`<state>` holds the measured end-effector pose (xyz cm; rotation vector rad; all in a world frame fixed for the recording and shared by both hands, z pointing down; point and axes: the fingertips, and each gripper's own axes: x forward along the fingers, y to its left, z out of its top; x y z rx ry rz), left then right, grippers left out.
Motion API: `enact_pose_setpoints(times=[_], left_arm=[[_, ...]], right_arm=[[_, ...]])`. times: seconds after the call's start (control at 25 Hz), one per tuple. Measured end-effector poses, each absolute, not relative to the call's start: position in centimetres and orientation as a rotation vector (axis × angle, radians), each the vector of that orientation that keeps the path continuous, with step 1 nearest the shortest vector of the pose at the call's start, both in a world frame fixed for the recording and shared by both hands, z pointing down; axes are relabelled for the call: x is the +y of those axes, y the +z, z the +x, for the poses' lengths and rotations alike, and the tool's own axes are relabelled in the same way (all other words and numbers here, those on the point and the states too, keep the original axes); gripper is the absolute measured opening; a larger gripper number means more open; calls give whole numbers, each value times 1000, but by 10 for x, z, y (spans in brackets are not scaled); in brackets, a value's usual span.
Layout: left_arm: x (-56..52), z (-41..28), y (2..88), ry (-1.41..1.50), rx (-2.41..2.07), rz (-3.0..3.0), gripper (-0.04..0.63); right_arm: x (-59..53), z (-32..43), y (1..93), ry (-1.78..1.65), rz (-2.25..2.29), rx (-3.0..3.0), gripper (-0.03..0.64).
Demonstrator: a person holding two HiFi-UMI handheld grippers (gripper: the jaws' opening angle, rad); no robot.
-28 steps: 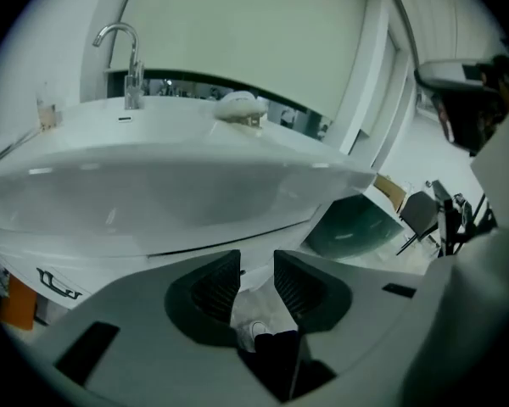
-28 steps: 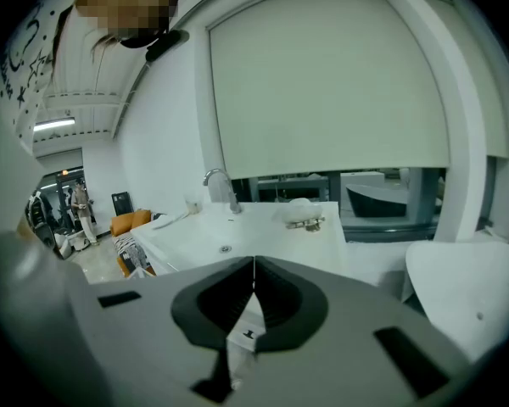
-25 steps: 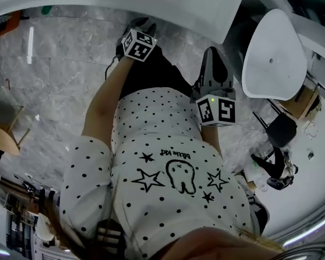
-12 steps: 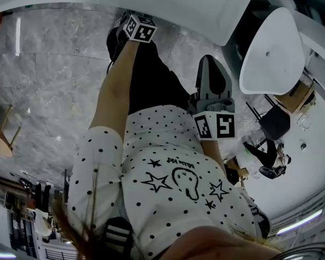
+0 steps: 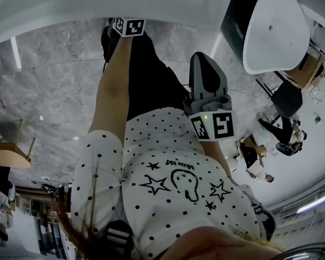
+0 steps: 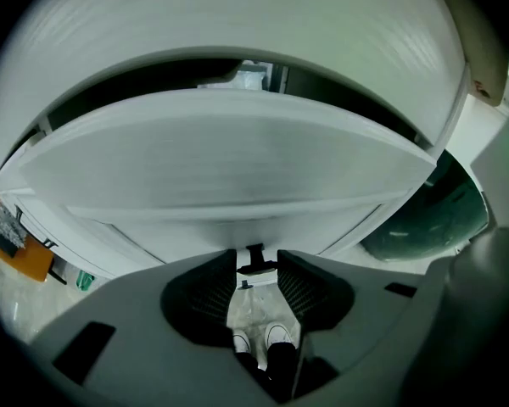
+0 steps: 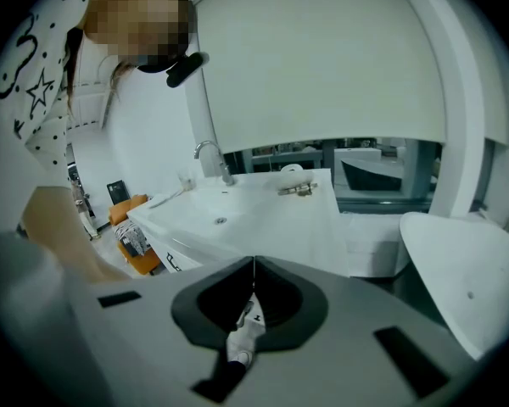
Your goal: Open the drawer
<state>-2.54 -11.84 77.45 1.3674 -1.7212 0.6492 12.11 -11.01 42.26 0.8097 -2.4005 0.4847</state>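
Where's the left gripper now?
Head view: top, left of centre, at the white counter's edge. Left gripper faces the drawer front, open jaws aimed at its black handle.

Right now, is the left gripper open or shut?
Open. The left gripper has just been opening. Its jaws stand apart and pinch nothing. A black handle shows in the gap, untouched.

The dotted shirt (image 5: 168, 199) carries a short upside-down line of print, too blurred to read.
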Motion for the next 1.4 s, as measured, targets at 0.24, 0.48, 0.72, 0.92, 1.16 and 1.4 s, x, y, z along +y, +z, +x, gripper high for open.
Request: enact_pose_setpoints(times=[0.24, 0.48, 0.72, 0.92, 1.16, 1.4], left_arm=[[-117, -28, 772, 593, -1695, 1387, 144], [-121, -19, 775, 563, -1658, 1419, 141], [-121, -22, 773, 565, -1654, 1424, 140], [-115, -20, 771, 576, -1652, 1422, 140], [-101, -17, 774, 575, -1643, 1410, 140], [-100, -12, 772, 562, -1648, 1405, 140]], right_arm=[[-101, 113, 423, 529, 859, -2372, 15], [-97, 106, 429, 559, 907, -2346, 15], [-89, 101, 434, 573, 952, -2317, 14], [-85, 101, 438, 577, 972, -2301, 15], [-78, 97, 437, 578, 978, -2295, 14], [-79, 99, 440, 579, 967, -2291, 15]])
